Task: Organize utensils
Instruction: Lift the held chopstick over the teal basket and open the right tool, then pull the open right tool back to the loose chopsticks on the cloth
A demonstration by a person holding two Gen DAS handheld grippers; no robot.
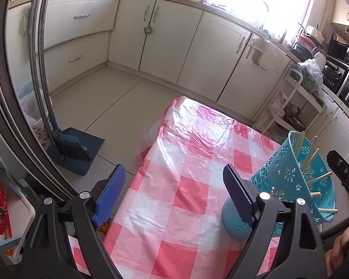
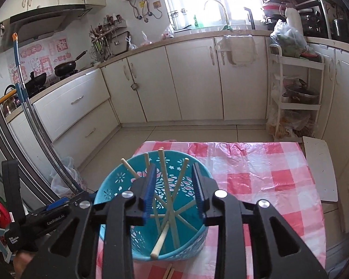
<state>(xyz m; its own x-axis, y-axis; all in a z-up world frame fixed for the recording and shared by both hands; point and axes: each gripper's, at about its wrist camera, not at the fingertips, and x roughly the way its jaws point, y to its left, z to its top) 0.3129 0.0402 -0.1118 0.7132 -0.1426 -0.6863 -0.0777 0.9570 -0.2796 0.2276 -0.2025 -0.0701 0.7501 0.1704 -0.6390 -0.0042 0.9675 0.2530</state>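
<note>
While the right tongs (image 2: 174,190) hang spread apart above the basket (image 2: 118,186), low in the centre of the right view, nothing is between their fingers. Several chopsticks (image 2: 167,186) stand crossed inside the basket, which sits on the checkered table (image 2: 256,181). Lower in the left view, the left tongs (image 1: 174,200) are wide apart and hold nothing, with the basket at the right edge.

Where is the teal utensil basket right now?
The teal basket stands on the checkered tablecloth, directly under the open right gripper, chopsticks inside; in the left wrist view it sits far right.
</note>
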